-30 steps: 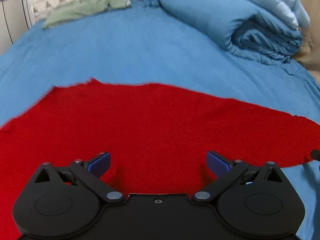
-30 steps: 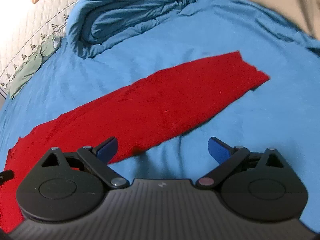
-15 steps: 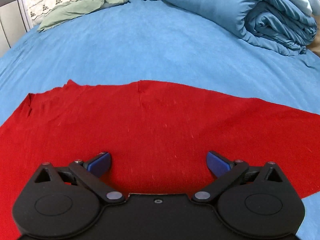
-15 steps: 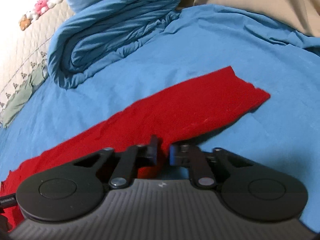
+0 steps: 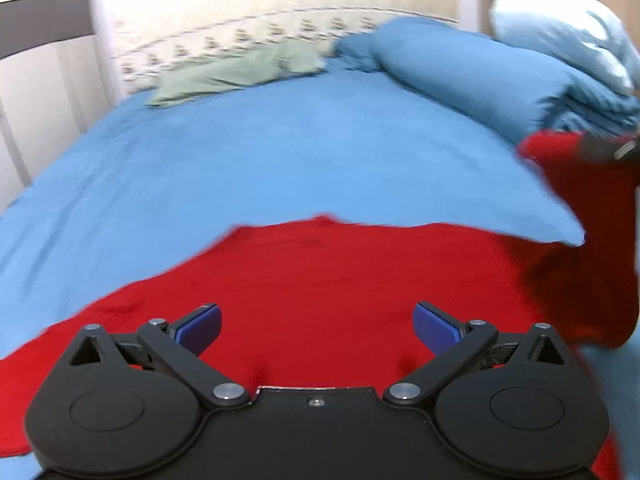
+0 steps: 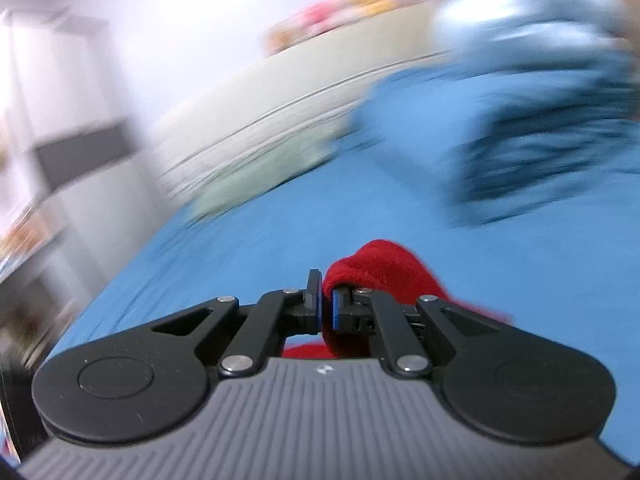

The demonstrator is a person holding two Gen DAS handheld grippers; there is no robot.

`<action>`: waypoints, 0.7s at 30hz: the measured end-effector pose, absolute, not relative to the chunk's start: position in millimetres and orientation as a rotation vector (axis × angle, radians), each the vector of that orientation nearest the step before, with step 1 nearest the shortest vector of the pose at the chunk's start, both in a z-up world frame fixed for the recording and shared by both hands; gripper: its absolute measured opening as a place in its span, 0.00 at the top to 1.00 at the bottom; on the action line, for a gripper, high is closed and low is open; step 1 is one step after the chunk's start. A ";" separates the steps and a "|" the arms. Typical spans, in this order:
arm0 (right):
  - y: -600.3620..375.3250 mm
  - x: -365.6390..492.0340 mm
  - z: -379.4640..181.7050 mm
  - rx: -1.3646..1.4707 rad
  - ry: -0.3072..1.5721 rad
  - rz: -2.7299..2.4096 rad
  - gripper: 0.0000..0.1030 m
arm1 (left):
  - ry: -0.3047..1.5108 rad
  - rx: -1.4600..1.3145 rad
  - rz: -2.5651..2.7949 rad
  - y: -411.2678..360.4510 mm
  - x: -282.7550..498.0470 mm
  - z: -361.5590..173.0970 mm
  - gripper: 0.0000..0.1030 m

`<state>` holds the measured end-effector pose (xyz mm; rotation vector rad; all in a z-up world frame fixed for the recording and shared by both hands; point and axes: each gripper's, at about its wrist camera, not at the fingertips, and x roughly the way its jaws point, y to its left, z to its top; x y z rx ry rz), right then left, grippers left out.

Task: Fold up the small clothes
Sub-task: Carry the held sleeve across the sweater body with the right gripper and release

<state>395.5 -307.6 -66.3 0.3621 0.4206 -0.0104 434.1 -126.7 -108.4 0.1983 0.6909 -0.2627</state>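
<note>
The right gripper (image 6: 326, 308) pinches a fold of the red cloth (image 5: 320, 280) between closed fingers; the left gripper (image 5: 316, 326) stands wide open above it, holding nothing.

A bed with a blue sheet (image 5: 280, 152) fills the room, a rolled blue duvet (image 5: 472, 72) and cream quilted headboard (image 5: 280, 16) behind, white walls beyond.

Soft, even indoor light is filling both views; the upper left of each frame is washing out toward white; motion blur is smearing the right wrist view heavily, leaving only the right gripper (image 6: 326, 304) sharp; the left wrist view is blurring mildly; fisheye distortion is bending the edges, and dark corners are showing.
</note>
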 end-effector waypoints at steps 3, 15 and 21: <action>-237.7 422.8 -119.1 0.218 0.569 0.092 0.81 | 0.706 0.195 -0.182 -84.3 432.4 -124.7 0.00; -206.1 358.1 -146.9 0.151 0.647 0.094 0.22 | 0.787 0.146 -0.191 -54.1 421.0 -149.7 0.00; -243.9 360.9 -147.8 0.356 0.672 -0.078 0.31 | 0.773 0.210 -0.194 -69.3 415.1 -156.3 0.00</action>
